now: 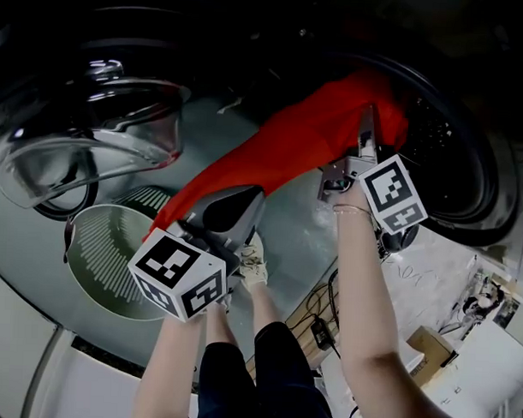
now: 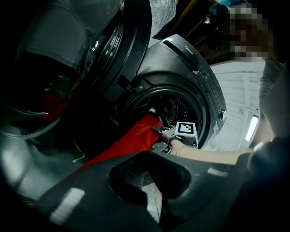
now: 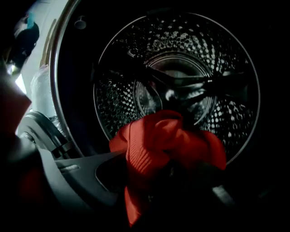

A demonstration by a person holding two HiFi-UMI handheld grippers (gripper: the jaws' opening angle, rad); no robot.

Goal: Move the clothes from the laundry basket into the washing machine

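At washer mouth: red ribbed cloth garment (image 1: pixel 290 136) (image 2: pixel 131 142) (image 3: pixel 154 140) is bunched at the drum opening. Its front end is at the rim and the rest trails out and down toward the left gripper.
Right gripper (image 1: pixel 368 122) (image 3: pixel 167 167): jaws are clenched on the bunched top of the red garment and held at the drum opening.
Left gripper (image 1: pixel 236 203) (image 2: pixel 149 158): jaws are closed together. The garment's tail runs along the outside of one jaw, and no cloth shows in the gap between them.
Washer: dark grey front-load washing machine (image 2: pixel 190 59) with a perforated steel drum (image 3: pixel 181 59).
Door: round glass washer door (image 1: pixel 101 130) is swung open on the left in the head view.
Basket: pale green slatted round laundry basket (image 1: pixel 114 259) is on the floor below the open door, beside the left gripper.
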